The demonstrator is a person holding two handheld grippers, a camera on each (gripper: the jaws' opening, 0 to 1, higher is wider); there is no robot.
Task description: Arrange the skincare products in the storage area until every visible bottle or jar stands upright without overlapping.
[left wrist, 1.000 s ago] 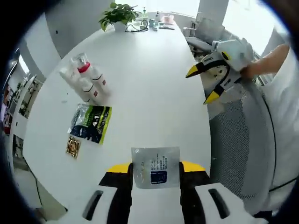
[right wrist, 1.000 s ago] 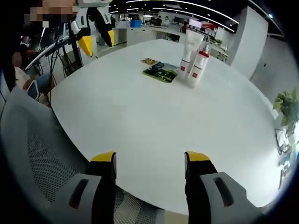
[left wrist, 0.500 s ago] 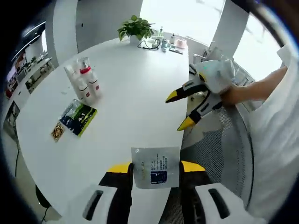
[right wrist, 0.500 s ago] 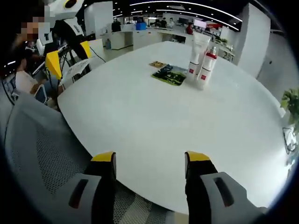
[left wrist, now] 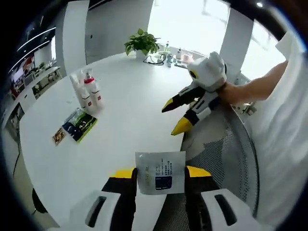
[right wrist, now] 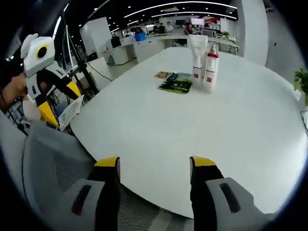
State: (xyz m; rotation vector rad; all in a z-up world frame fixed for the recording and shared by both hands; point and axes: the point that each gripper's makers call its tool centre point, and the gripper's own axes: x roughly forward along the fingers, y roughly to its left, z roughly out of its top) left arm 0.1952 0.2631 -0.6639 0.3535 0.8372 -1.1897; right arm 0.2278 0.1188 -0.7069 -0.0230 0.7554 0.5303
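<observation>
— Both cameras have pulled back; what's placed where?
— From left: bottles [left wrist: 86, 91] upright on the table [left wrist: 130, 96], beside packets [left wrist: 79, 124]. Left gripper [left wrist: 160, 174] clamps a sachet [left wrist: 160, 171]; right gripper [right wrist: 154, 166] is spread, empty.
— Advice?
— Probably set the sachet beside them, not overlapping.

Daylight is pouring through windows [left wrist: 192, 19] far beyond the left gripper [left wrist: 159, 172], washing them out. Ceiling strips [right wrist: 178, 6] are glowing above the right gripper [right wrist: 154, 162]. Fisheye bending is warping the edges.
</observation>
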